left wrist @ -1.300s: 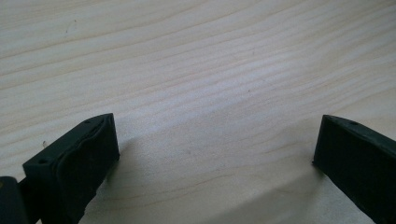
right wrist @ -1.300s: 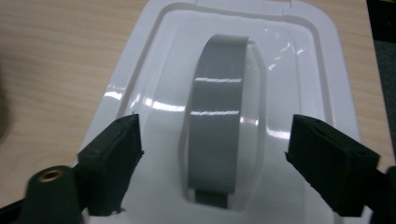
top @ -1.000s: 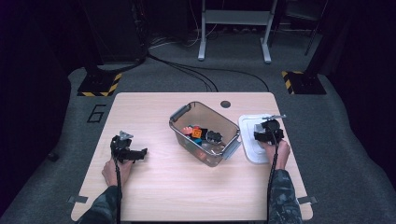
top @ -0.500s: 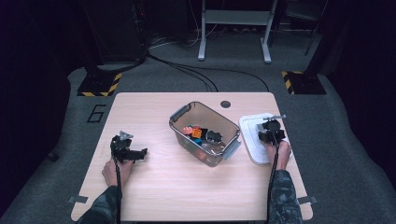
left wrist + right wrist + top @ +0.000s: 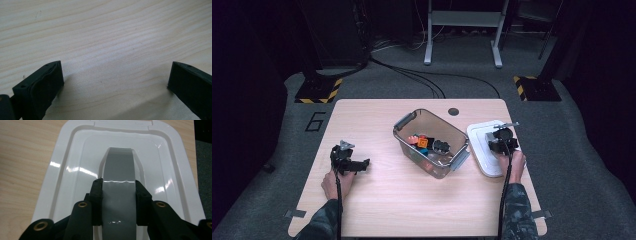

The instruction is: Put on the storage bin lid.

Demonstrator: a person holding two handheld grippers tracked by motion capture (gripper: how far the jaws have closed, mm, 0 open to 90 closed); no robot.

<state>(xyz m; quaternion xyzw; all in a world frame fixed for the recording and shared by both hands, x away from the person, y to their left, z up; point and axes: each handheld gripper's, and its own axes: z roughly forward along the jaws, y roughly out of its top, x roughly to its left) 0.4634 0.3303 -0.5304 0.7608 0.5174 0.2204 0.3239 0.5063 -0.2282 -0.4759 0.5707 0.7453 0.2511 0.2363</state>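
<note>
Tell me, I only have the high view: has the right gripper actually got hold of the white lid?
Observer: Yes. In the right gripper view the right gripper is clamped on the grey handle in the middle of the lid.
Operator: Which way does the handle run?
Observer: Straight away from the jaws, along the lid's length.
Operator: And the left gripper?
Observer: The left gripper stands open, with bare table between its jaws.
</note>
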